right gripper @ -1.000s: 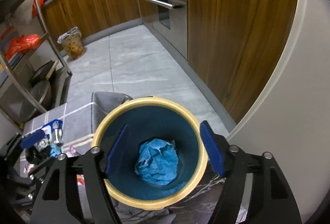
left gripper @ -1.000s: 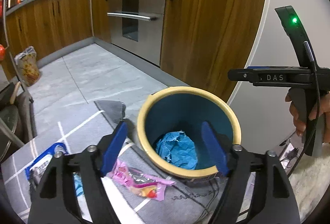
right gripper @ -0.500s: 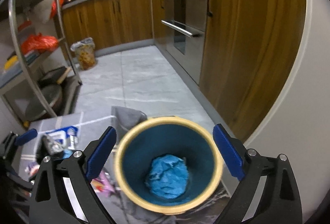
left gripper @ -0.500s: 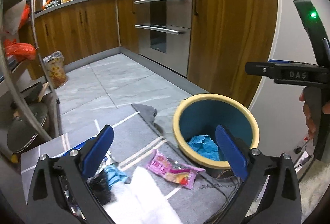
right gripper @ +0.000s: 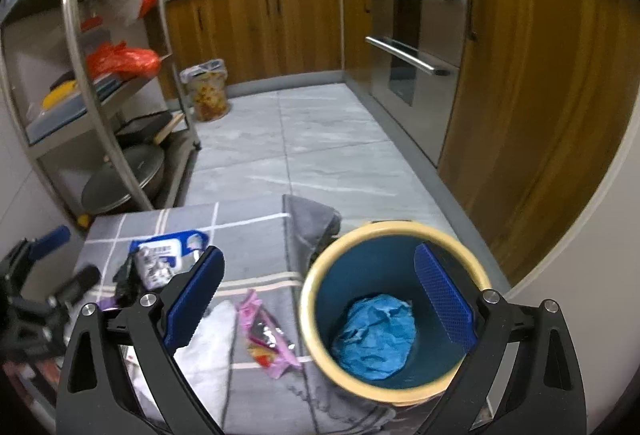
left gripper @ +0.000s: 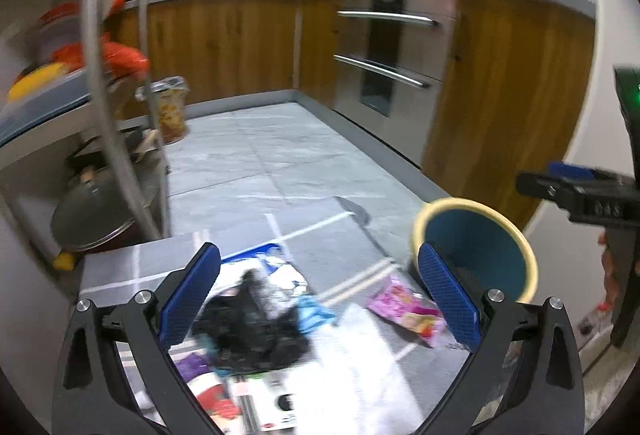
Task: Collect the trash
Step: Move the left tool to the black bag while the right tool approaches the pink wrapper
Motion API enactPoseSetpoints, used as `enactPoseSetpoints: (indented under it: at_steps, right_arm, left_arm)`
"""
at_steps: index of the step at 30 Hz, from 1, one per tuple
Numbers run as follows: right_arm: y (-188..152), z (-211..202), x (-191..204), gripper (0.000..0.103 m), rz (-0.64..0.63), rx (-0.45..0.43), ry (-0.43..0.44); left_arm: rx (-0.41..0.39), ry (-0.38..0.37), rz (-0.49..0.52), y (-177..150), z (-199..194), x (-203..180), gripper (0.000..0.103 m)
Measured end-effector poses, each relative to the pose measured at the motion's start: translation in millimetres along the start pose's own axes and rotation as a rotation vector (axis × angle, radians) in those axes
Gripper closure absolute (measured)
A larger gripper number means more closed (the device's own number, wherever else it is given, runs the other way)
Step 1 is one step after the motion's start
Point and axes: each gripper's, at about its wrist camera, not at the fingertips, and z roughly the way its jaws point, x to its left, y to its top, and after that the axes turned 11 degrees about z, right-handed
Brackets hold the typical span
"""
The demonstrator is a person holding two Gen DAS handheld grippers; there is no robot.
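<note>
Since a second ago both grippers have drawn back and up from the bin: the left gripper (left gripper: pixel 318 295) has swung left off the bin mouth and now hangs over the litter pile, while the right gripper (right gripper: pixel 320 299) has lifted so the bin sits lower right between its blades. Both pairs of fingers are spread wide and pinch nothing. The likely step is choosing the next piece of trash for the left gripper, and the crumpled black plastic bag (left gripper: pixel 256 323) lies almost centred under it; coming straight down with one finger on each side of the bunched top should catch it without dragging the blue-and-white wet-wipe pack (right gripper: pixel 168 255) beneath. The pink snack wrapper (right gripper: pixel 266 335) lies flat on the grey checked cloth (right gripper: pixel 248 235), just left of the bin, and would need a low edge pinch. The yellow-rimmed blue bin (right gripper: pixel 308 299) holds one crumpled blue paper ball (right gripper: pixel 374 335) at its bottom, with plenty of room left.
</note>
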Motion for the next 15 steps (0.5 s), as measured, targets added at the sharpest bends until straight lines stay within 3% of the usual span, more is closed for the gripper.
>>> enactPoseSetpoints:
  at_steps: [6, 15]
  right_arm:
    - [-4, 5, 19, 0.008, -0.013, 0.024, 0.019]
    - [-28, 30, 43, 0.008, -0.031, 0.093, -0.061]
  left_arm:
    - [0.014, 0.076, -0.094, -12, -8, 45, 0.005]
    - [0.129, 0.140, -0.061, -43, 10, 62, 0.005]
